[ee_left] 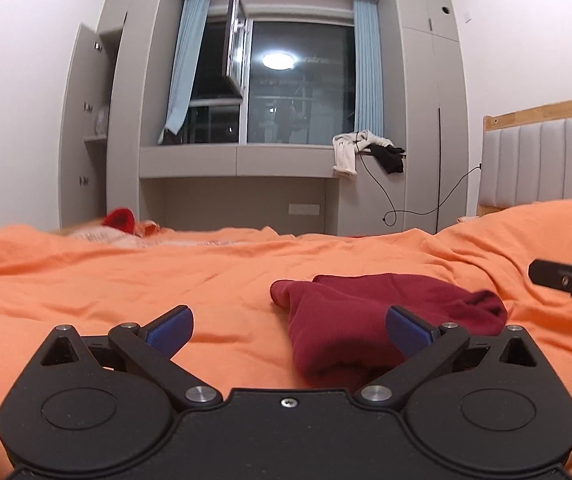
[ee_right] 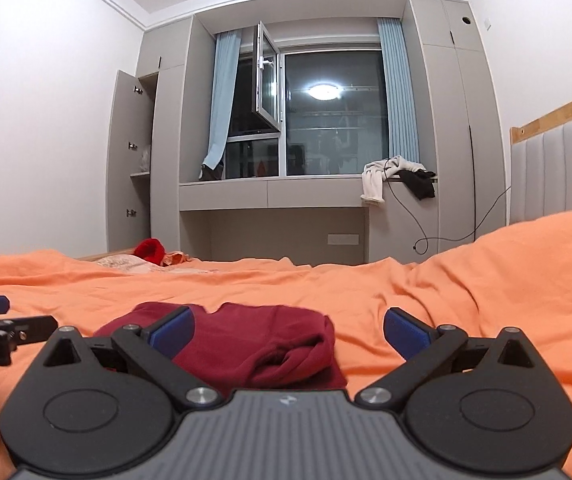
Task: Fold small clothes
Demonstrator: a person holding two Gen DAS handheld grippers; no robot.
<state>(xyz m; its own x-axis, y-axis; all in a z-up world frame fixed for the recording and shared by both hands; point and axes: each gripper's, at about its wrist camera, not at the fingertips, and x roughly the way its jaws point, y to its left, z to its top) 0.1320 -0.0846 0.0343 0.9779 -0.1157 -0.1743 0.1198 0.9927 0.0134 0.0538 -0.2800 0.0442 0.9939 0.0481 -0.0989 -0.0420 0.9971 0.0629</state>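
The left gripper hung wide open, empty, low over the bed. Just ahead lay the garment, rumpled maroon, looking soft, light and floppy; an edge or corner seemed the best hold. The right gripper gaped too, holding nothing.

The dark red garment is soft matt knit cloth. The orange sheet is wrinkled matt cloth. The headboard, at the frame's right, has a wood rim.

grey wardrobes flank window w/ blue curtains.
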